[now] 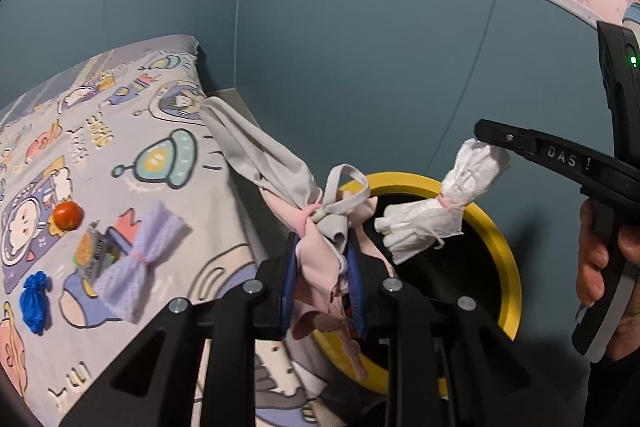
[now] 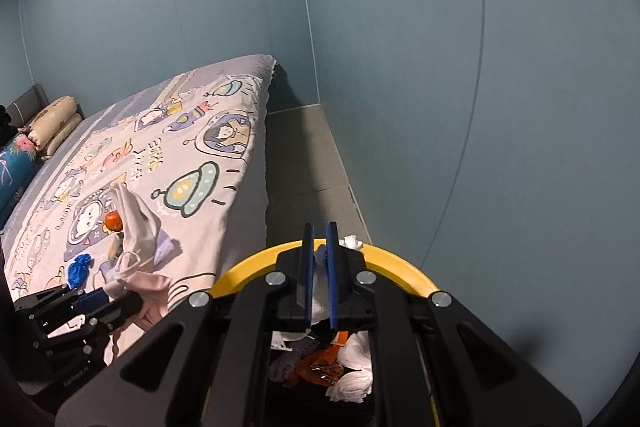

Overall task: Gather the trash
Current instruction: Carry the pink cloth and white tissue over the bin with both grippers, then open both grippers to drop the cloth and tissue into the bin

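My left gripper [image 1: 323,259] is shut on a pink and grey cloth bundle [image 1: 316,219] and holds it at the bed's edge, beside the yellow-rimmed trash bin [image 1: 508,259]. My right gripper [image 2: 320,239] is shut on a white tissue wad [image 1: 444,207] tied with a pink band, and holds it above the bin's mouth [image 2: 396,259]. On the bed lie a lilac cloth bow [image 1: 136,259], a blue wad [image 1: 36,301], an orange ball [image 1: 68,215] and a snack wrapper [image 1: 94,251]. The bin holds tissues and wrappers [image 2: 340,367].
The bed [image 2: 168,155] with a cartoon space sheet fills the left. Pillows [image 2: 48,123] lie at its far end. A blue wall [image 2: 440,107] stands close behind the bin, with a narrow strip of grey floor [image 2: 300,167] between bed and wall.
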